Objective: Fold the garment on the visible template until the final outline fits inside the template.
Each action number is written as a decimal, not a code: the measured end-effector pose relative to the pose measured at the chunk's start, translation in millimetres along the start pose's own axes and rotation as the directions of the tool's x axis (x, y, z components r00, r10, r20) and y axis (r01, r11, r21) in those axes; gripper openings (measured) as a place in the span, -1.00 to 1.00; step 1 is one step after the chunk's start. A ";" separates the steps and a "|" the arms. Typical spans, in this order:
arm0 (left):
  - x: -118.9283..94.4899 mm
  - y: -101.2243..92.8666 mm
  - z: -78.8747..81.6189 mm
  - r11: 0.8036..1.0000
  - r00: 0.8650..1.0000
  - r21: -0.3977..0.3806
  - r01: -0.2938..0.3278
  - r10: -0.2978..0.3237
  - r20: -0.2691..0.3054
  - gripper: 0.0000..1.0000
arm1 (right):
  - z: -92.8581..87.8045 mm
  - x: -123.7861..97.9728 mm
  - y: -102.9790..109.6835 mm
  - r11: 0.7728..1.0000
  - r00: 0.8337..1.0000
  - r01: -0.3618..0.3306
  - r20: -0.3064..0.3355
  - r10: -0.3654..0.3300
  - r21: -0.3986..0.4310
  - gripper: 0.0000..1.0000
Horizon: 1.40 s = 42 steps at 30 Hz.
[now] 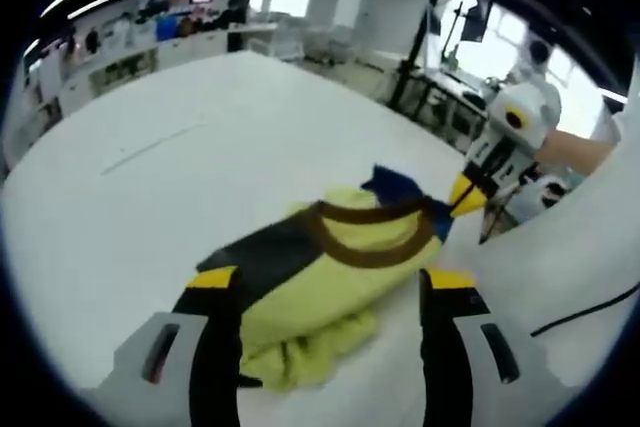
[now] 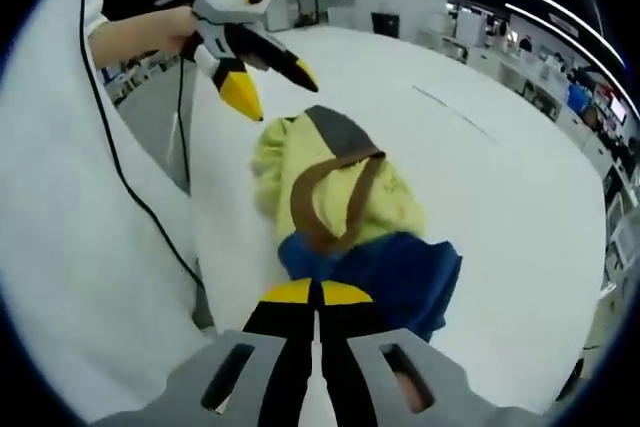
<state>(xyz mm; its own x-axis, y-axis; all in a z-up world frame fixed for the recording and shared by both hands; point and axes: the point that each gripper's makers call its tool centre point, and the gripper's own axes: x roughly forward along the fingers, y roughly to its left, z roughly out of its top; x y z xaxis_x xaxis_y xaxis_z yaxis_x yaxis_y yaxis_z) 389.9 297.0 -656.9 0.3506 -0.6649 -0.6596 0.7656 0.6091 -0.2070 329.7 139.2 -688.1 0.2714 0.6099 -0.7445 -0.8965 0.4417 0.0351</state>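
Lying bunched on the white table [image 1: 180,137], the yellow-and-blue garment [image 1: 320,277] is sitting between the spread left gripper [image 1: 330,292]; the right gripper [image 2: 317,294] is pressing together at its blue edge.

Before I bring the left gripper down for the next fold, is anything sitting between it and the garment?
Nothing visible does. The left gripper hangs open right over the garment, jaws either side of the yellow bundle. The right gripper is shut at its blue end.
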 end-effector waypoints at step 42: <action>67.5 18.8 10.4 0.979 0.976 0.027 0.204 -0.201 -0.085 -0.07 | -28.7 -11.0 -56.1 0.988 0.989 0.136 -0.064 -0.132 0.077 -0.97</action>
<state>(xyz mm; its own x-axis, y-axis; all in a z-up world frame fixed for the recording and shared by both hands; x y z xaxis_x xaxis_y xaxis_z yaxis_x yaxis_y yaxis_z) 433.6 259.1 -697.8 0.1426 -0.7343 -0.6636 0.8354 0.4489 -0.3172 367.0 88.9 -701.0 0.3639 0.5030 -0.7840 -0.8214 0.5701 -0.0154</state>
